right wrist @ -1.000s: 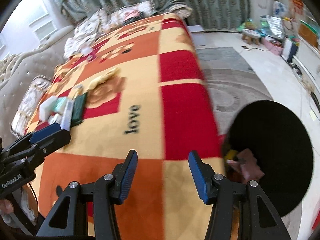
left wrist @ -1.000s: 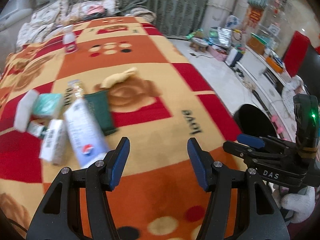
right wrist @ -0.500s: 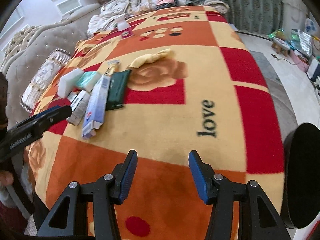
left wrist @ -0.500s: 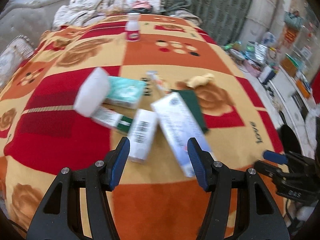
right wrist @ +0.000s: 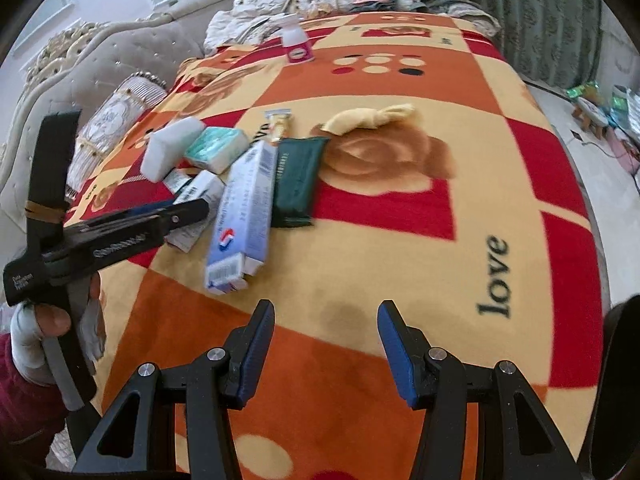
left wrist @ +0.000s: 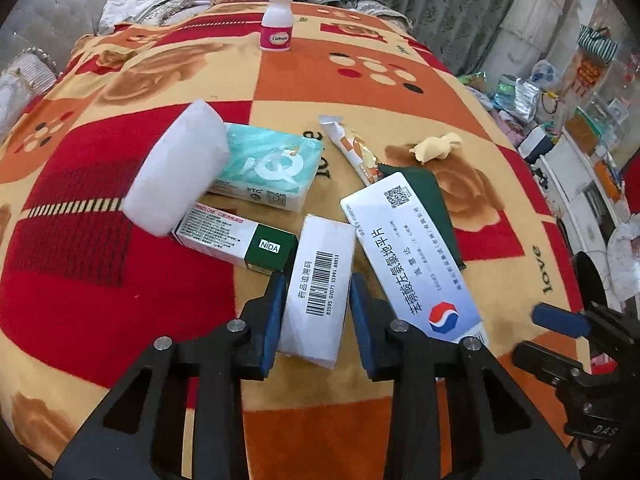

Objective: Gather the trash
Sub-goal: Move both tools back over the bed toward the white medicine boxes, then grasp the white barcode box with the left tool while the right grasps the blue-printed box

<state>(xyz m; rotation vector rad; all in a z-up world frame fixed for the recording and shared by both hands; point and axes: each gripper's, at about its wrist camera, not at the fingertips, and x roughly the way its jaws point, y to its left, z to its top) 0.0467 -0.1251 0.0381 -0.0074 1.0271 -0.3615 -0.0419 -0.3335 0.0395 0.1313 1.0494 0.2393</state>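
My left tongs (left wrist: 316, 312) are closing on the white box with the barcode (left wrist: 318, 292), both pads against its long sides, because it lies at the near edge of the pile and points straight at me. The pile sits on the blanket (left wrist: 100, 300): the long blue-and-white box (left wrist: 412, 256) touches it at 3 o'clock, the green-ended box (left wrist: 240, 240) at 10 o'clock, the foam block (left wrist: 176, 172) and tissue pack (left wrist: 268, 168) beyond at 11 and 12. My right tongs (right wrist: 326, 344) hang open and empty over bare blanket at 5 o'clock of the pile, probably free for the next piece. The black bin (right wrist: 620, 380) waits at my right edge.
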